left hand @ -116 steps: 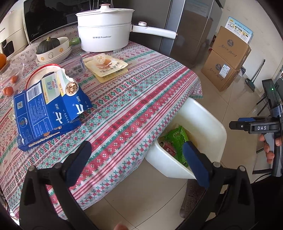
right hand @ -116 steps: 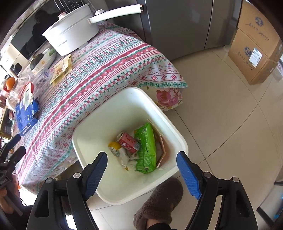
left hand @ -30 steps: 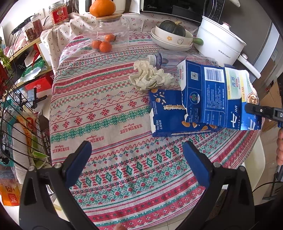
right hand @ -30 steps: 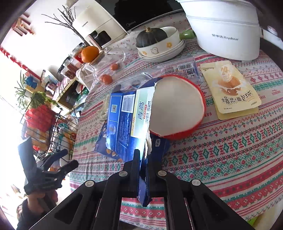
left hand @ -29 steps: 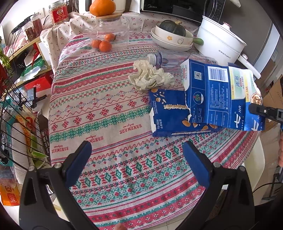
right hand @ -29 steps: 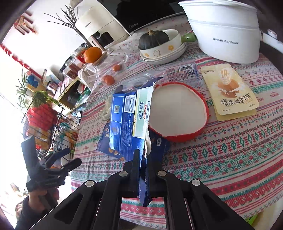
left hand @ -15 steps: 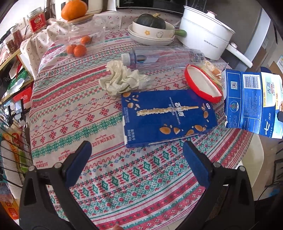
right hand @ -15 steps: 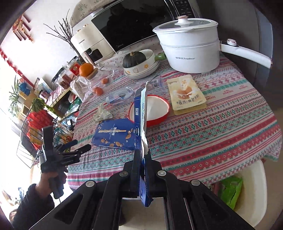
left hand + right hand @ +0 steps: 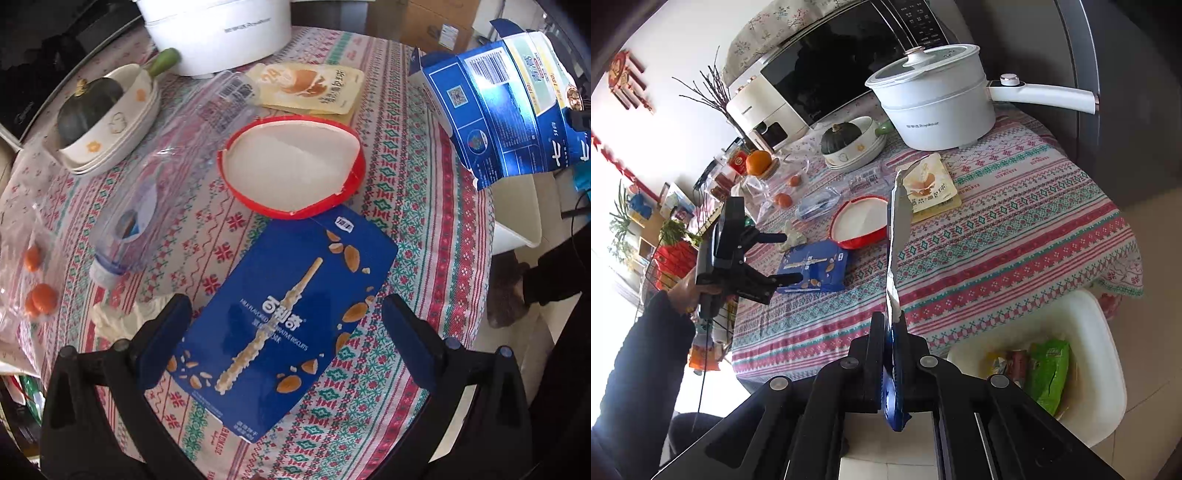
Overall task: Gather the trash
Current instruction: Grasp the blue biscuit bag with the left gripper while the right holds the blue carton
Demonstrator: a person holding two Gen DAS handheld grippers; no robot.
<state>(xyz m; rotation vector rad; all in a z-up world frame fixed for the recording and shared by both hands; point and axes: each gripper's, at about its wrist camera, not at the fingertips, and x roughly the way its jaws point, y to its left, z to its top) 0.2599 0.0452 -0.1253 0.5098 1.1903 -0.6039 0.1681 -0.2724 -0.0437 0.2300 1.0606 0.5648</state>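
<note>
Your right claw [image 9: 892, 332] clamps the torn carton [image 9: 513, 110] near the bin [image 9: 1108, 369]; left claw [image 9: 286, 332] apart above the biscuit box [image 9: 288, 314]; more trash remains on the table [image 9: 417, 192].

We held our left gripper [image 9: 286, 336] pointing steeply down with its jaws spread wide and nothing between them. Our right gripper [image 9: 892, 328] was clamped tight, angled downward.

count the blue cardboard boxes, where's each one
2. A flat blue biscuit box lies on the tablecloth under the open left gripper; a torn blue carton is pinched in the right gripper beyond the table's edge.
</note>
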